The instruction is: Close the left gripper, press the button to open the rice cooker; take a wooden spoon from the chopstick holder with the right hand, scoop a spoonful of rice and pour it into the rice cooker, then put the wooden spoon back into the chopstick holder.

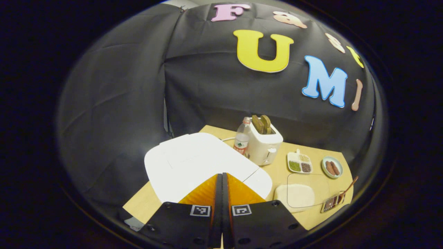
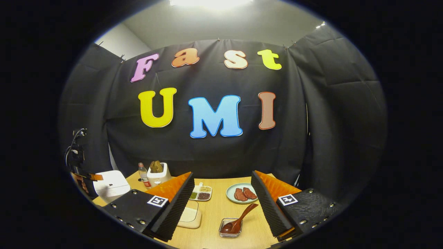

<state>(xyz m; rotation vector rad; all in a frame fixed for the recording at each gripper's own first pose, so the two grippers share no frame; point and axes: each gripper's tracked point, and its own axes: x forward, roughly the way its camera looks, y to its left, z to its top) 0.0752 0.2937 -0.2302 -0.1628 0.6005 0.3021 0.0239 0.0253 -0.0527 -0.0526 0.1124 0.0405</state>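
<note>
My left gripper (image 1: 221,175) is shut, its tips just over the front of the white rice cooker (image 1: 197,160), whose lid is down; whether they touch it I cannot tell. The rice tray (image 1: 297,195) lies to the cooker's right. Beyond it the wooden spoon (image 1: 349,186) leans in the chopstick holder (image 1: 331,203). My right gripper (image 2: 222,177) stands open above the table, nothing between its fingers. The wooden spoon (image 2: 238,221) rests in the clear chopstick holder (image 2: 230,229) just ahead, between the fingers' lines. The rice tray (image 2: 189,216) is partly hidden by my left-hand finger. The rice cooker (image 2: 110,185) sits far left.
A white toaster (image 1: 264,145) with bread and a water bottle (image 1: 242,138) stand behind the cooker. A divided dish (image 1: 299,162) of grains and a plate (image 1: 332,167) of meat lie at the back right. The left gripper and a hand (image 2: 83,178) hover over the cooker.
</note>
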